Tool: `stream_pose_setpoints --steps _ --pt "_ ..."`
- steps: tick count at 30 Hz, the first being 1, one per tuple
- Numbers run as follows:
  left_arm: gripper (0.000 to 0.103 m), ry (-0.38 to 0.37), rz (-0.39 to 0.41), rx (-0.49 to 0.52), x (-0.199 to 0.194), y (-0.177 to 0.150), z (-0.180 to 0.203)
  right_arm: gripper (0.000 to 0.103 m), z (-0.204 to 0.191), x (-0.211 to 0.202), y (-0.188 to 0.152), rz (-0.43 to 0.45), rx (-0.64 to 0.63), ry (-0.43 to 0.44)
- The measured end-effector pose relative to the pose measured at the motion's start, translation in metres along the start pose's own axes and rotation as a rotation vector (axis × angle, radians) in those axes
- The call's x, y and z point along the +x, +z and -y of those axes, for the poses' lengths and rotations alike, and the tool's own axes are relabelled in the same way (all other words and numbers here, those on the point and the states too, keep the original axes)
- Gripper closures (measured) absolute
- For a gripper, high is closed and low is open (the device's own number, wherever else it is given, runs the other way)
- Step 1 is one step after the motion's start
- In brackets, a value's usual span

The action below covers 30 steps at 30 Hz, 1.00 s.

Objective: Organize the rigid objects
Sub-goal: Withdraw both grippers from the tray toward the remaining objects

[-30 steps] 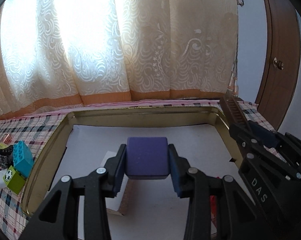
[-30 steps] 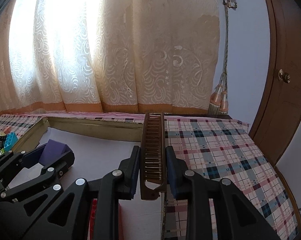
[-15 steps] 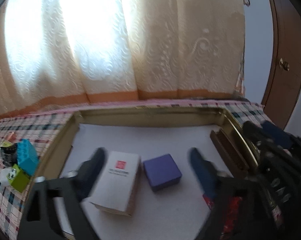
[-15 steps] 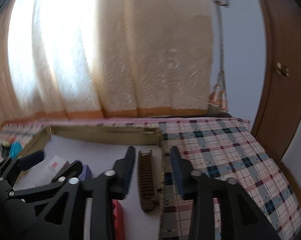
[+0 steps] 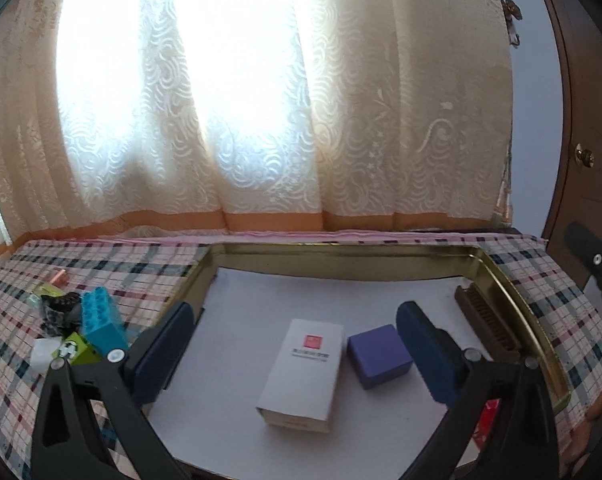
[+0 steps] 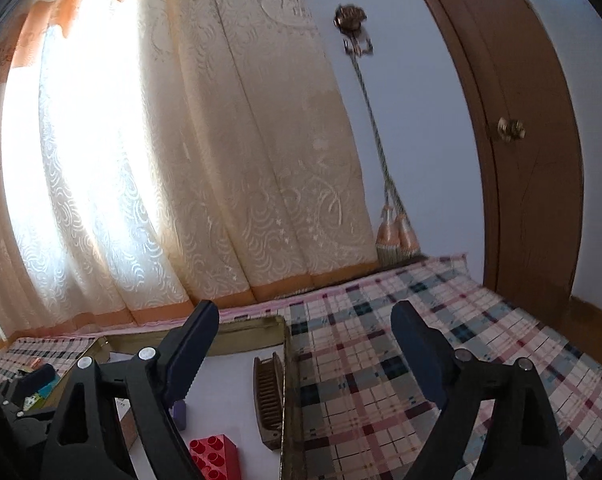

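A gold tin tray (image 5: 513,300) with a white liner holds a white box (image 5: 301,372), a purple block (image 5: 379,356) just right of it, and a brown comb (image 5: 487,324) along the right wall. My left gripper (image 5: 297,354) hangs wide open above the box and block, touching neither. My right gripper (image 6: 305,352) has its jaws opening, and no pad touches anything. The comb (image 6: 268,392) lies below it inside the tray rim (image 6: 261,324). A red brick (image 6: 215,456) and the purple block (image 6: 179,416) lie near its left finger.
On the plaid cloth (image 5: 133,272) left of the tray sits a cluster of toys: a blue brick (image 5: 99,320), a green block (image 5: 75,350), a white cube (image 5: 43,354) and a dark item (image 5: 59,306). A curtain and a wooden door (image 6: 513,128) stand behind.
The left gripper let go of the purple block, which now lies in the tray. The right gripper released the comb by the tray's right wall. Both opened and drew back.
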<state>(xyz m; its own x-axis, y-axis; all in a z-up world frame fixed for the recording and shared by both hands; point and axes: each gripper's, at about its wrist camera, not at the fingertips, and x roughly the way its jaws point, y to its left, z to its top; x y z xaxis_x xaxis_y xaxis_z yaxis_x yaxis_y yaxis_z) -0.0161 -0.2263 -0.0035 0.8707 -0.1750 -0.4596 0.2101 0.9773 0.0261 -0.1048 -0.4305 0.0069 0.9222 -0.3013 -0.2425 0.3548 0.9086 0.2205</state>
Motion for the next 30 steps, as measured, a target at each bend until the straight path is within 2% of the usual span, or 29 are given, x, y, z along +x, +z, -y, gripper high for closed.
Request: stream_pose_setpoints --steps 13,22,30 --pt "0.0 0.007 0.031 -0.001 -0.013 -0.006 -0.018 0.009 -0.03 -0.034 -0.002 0.141 -0.096 -0.078" --pt "0.0 -0.011 0.036 -0.013 -0.021 -0.011 -0.034 0.009 -0.051 -0.046 -0.008 0.149 -0.133 -0.072" --pt "0.0 -0.005 0.035 -0.004 -0.025 -0.014 -0.048 0.009 -0.05 -0.057 -0.012 0.147 -0.072 -0.093"
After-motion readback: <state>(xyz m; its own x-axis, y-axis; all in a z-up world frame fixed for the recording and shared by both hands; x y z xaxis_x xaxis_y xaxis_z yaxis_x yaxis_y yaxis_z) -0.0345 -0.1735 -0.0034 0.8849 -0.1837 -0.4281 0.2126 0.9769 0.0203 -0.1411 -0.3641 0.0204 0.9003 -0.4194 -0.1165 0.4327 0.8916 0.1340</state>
